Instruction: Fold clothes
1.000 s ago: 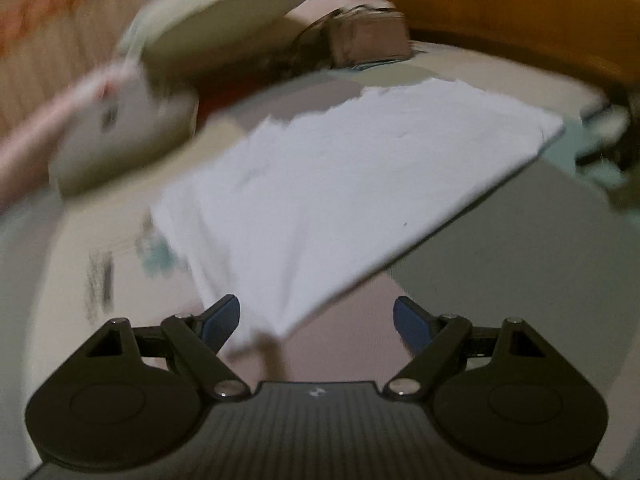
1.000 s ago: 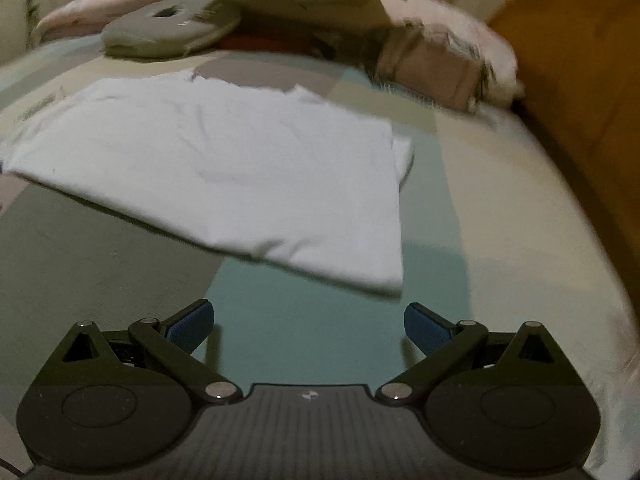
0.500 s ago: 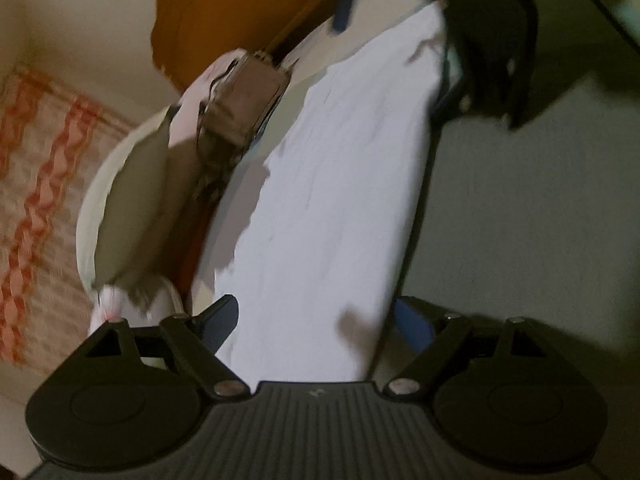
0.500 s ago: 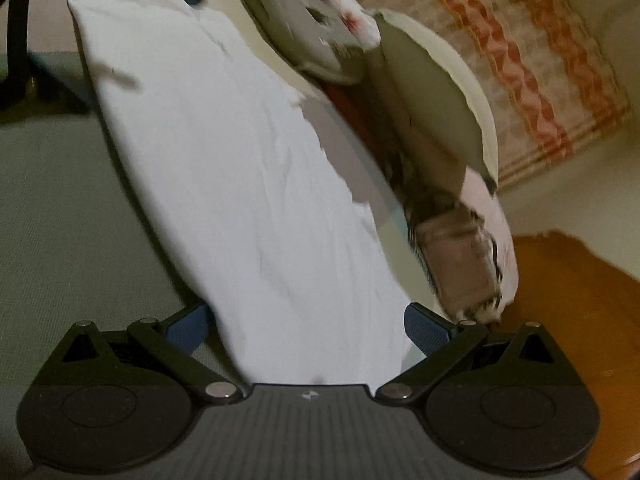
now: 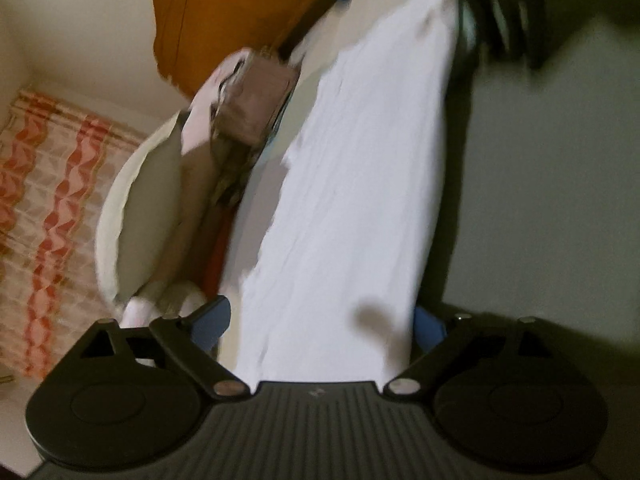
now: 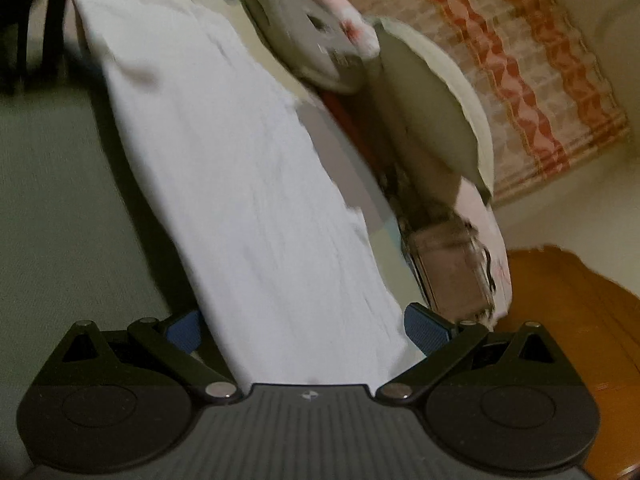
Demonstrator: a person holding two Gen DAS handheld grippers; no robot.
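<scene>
A white garment [image 5: 360,184] lies flat on the bed, stretched between my two grippers. My left gripper [image 5: 320,324] is open, rolled sideways, with one end of the garment lying between its blue pads [image 5: 212,320]. The right gripper [image 6: 306,328] is open too, and the opposite end of the white garment [image 6: 240,184] lies between its pads [image 6: 428,326]. Each gripper shows as a dark blur at the far end of the other's view: the right gripper [image 5: 500,12] and the left gripper [image 6: 24,28].
The bedspread [image 5: 552,200] is grey-green beside the garment. Along the garment's far side lie a pale pillow [image 6: 432,120], a grey round cushion [image 6: 304,40] and a brown folded bundle [image 5: 256,100]. An orange wooden panel [image 5: 240,8] and a patterned curtain [image 6: 520,60] stand behind.
Both grippers have rolled sideways and come in from the garment's front edge to its two ends. Each end now lies between open fingers. Little has moved in the last half second.
</scene>
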